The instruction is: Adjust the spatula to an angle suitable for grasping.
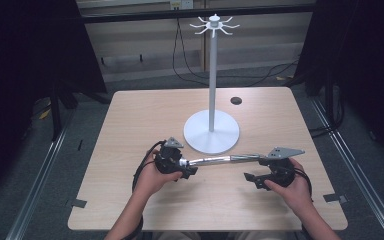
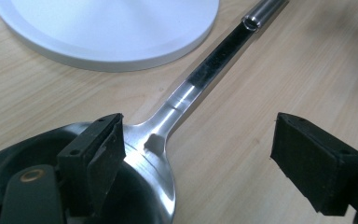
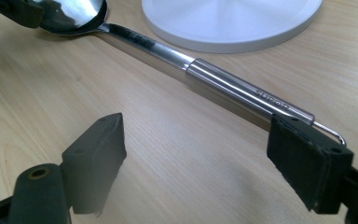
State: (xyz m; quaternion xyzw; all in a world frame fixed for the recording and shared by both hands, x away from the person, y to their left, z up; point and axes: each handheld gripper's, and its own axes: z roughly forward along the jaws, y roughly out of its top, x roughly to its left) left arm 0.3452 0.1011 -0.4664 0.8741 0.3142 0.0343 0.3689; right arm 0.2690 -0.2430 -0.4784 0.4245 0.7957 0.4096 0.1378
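Note:
A long steel spoon (image 1: 220,159) lies on the wooden table, just in front of the white stand's round base (image 1: 211,131). Its bowl points to my left gripper (image 1: 187,172) and its handle end to my right gripper (image 1: 255,181). In the left gripper view the jaws (image 2: 209,158) stand open; the left pad (image 2: 98,158) sits at the edge of the spoon's bowl (image 2: 154,186), the other pad well clear. In the right gripper view the jaws (image 3: 209,158) are open too, and the handle (image 3: 233,86) with its wire loop ends just behind the right pad (image 3: 307,163).
The white stand's pole (image 1: 212,75) rises from the base to a ring of hooks at the top. A small black disc (image 1: 236,100) lies at the table's far right. Cables run over the floor behind the table. Dark curtains hang on both sides.

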